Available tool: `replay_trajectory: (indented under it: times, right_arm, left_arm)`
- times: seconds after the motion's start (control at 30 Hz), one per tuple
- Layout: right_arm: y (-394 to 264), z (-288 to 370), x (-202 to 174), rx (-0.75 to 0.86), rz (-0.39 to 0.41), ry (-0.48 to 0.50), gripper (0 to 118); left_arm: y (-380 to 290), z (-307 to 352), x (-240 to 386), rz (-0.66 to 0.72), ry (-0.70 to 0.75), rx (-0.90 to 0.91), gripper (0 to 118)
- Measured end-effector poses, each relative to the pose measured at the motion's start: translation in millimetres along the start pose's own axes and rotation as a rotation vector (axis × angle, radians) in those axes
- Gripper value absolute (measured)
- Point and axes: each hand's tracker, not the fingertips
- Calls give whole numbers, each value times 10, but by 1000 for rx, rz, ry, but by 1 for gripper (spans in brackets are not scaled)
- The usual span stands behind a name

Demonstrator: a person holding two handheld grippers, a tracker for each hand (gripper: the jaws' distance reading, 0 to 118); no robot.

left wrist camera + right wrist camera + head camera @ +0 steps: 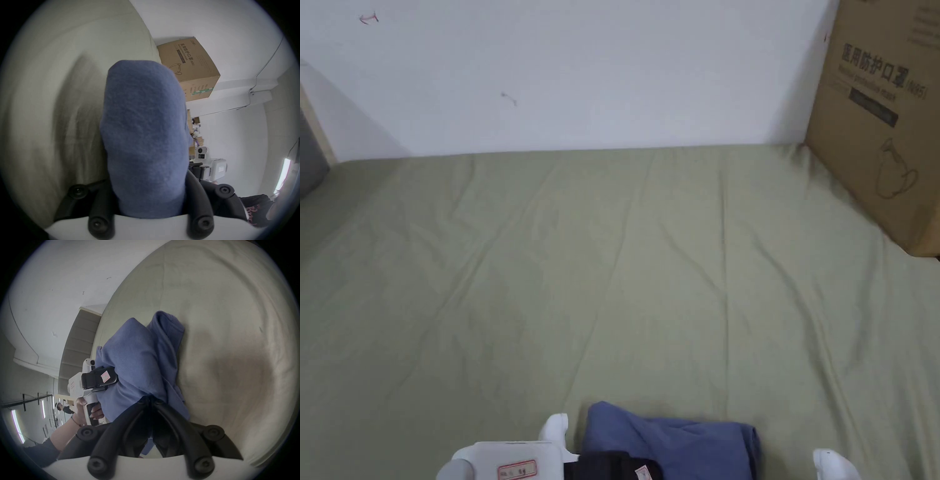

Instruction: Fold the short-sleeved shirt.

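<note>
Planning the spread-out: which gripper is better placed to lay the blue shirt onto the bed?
Probably the right gripper: its jaws pinch an edge of the blue shirt, with open green sheet beside it. The left gripper is wrapped in bunched fabric.

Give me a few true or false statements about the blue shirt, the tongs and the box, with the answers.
1. The blue shirt lies spread flat on the green sheet. False: it is bunched up.
2. The right tongs are shut on the shirt. True.
3. A cardboard box stands against the wall. True.
4. The left tongs are empty. False: blue cloth sits between their jaws.
</note>
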Motion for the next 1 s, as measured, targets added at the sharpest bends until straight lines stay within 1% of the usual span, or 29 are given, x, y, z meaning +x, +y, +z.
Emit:
replay_trajectory:
  times: [0.03,0.1,0.13,0.2,0.23,0.33,0.4,0.5,0.53,0.6,0.63,0.7,0.73,0.8,0.83,0.87,0.9,0.93,0.97,1.0]
  right_arm:
    - [-14,51,-67,17,10,-15,4]
    - [-45,230,-246,63,72,-52,4]
    - [-64,328,-319,83,93,-49,4]
    - [-95,555,-452,116,128,35,4]
    - [-117,653,-506,132,137,58,4]
    - [-213,945,-674,191,169,46,4]
    - [-278,1090,-754,231,207,17,4]
    - [-354,1260,-855,254,261,-41,4]
    - [-373,1302,-874,255,270,-48,4]
    - [-410,1364,-948,254,290,-70,4]
    - [-422,1384,-956,256,296,-86,4]
    - [-425,1399,-967,255,299,-121,4]
    - [-428,1400,-964,255,296,-131,4]
    - [-437,1397,-954,254,286,-142,4]
    - [-435,1390,-953,253,282,-146,4]
    - [-442,1377,-956,250,279,-152,4]
    - [-449,1364,-964,248,276,-159,4]
    - [-452,1354,-973,246,276,-162,4]
    - [-447,1343,-985,243,278,-163,4]
    - [-447,1335,-1004,242,282,-165,4]
  left_arm:
    - [-6,55,100,-19,23,2,25]
    - [-29,273,318,-105,70,16,25]
    - [-19,412,394,-138,86,34,25]
    - [3,795,504,-156,108,70,25]
    - [19,980,525,-150,125,87,25]
    - [135,1657,499,-144,237,134,25]
    - [222,2056,456,-168,362,157,25]
    - [368,2618,355,-132,599,179,25]
    - [431,2740,310,-143,688,173,25]
    - [551,2967,264,-198,901,130,26]
    - [602,3030,255,-243,1027,97,26]
    - [674,3096,214,-340,1235,41,26]
    - [705,3140,186,-365,1293,26,26]
    - [738,3246,134,-355,1333,43,27]
    - [755,3290,121,-340,1323,57,32]
    - [768,3338,117,-343,1334,69,55]
    - [766,3378,139,-358,1360,101,85]
    - [767,3425,155,-382,1397,121,109]
    - [759,3474,186,-413,1424,153,118]
    - [739,3527,247,-460,1436,204,116]
